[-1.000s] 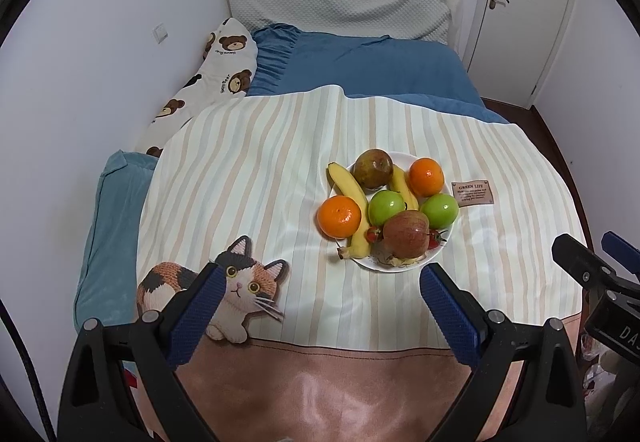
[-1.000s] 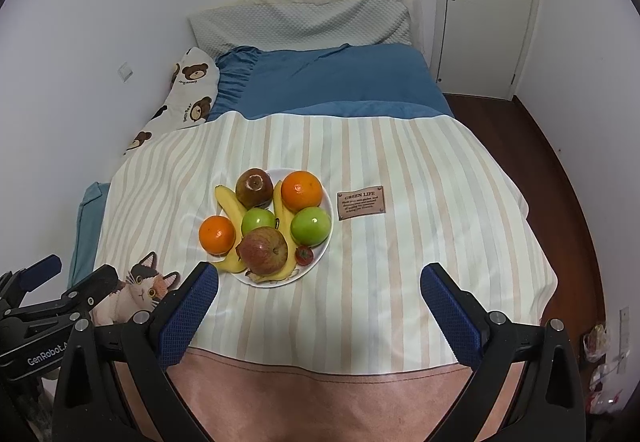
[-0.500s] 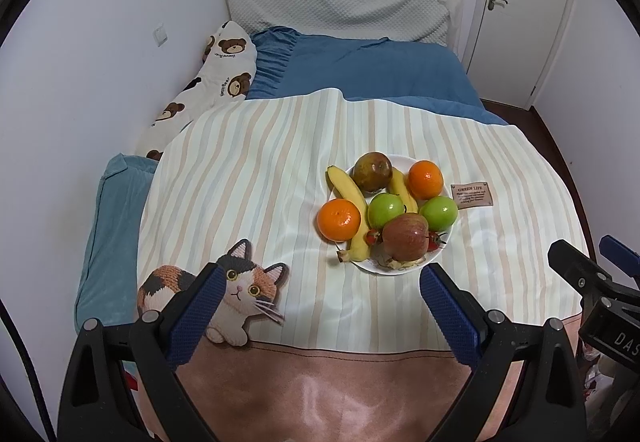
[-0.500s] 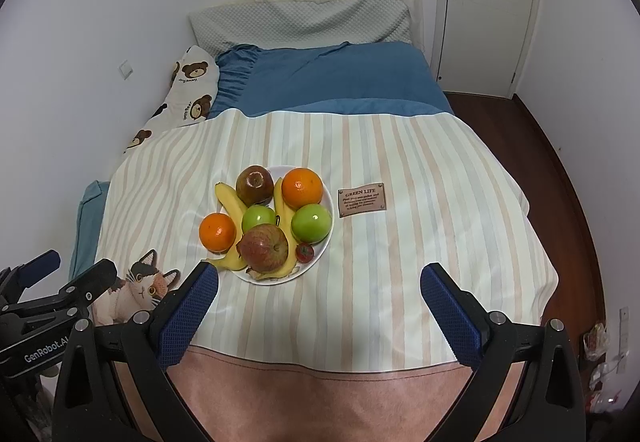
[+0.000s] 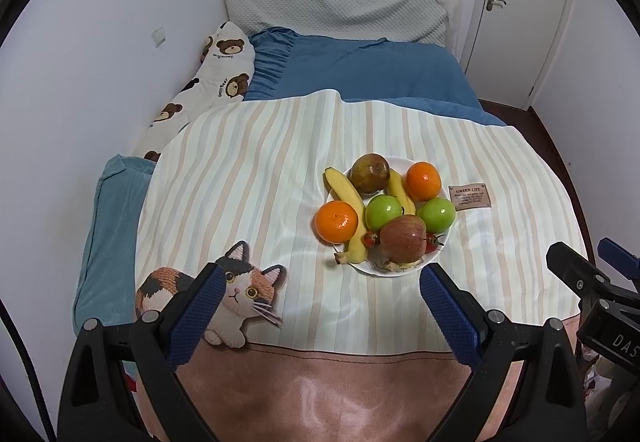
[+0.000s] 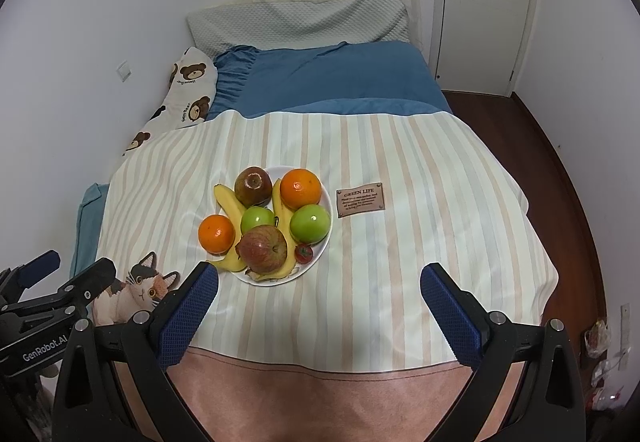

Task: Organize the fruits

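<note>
In the left wrist view, the fruits were seen piled on a white plate (image 5: 443, 189) right of centre on the striped blanket (image 5: 248, 178), one orange (image 5: 336, 221) at the plate's left edge, while the left gripper (image 5: 318, 306) was held back at the lower edge, fingers spread and empty, so the pile stayed in sight. In the right wrist view, the plate sat left of centre and the right gripper (image 6: 319, 302) was likewise held clear, fingers spread around nothing; such a heap would fit fruit already gathered or fruit awaiting sorting.

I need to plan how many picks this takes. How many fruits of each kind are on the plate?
Oranges: 2
Green apples: 2
Red apple: 1
Bananas: 2
Brownish pear-like fruit: 1
Small red fruits, maybe strawberries: 2, both seen in the left view
Total: 10
</note>
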Tool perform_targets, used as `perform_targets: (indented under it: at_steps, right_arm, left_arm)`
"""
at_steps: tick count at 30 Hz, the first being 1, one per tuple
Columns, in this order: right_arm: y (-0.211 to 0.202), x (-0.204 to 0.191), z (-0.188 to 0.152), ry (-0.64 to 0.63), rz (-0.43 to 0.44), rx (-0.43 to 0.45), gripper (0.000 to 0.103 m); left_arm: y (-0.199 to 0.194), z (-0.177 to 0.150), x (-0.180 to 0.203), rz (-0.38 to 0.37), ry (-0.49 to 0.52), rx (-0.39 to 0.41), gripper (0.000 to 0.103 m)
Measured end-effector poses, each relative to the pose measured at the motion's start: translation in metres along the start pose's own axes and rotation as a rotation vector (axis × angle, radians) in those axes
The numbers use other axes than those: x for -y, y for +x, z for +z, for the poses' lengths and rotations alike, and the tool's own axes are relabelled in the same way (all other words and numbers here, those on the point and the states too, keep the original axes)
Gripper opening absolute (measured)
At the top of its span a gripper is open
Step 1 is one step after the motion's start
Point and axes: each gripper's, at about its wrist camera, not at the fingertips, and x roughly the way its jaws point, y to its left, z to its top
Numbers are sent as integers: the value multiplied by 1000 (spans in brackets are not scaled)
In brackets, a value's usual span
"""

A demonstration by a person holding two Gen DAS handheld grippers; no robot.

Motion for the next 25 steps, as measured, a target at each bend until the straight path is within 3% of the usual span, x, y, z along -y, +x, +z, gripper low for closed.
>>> perform_targets:
  at_steps: [25]
  right_arm:
    - [2,1,2,-3,4,-11,103]
  left_arm:
    - [1,1,2,-11,3,0,99]
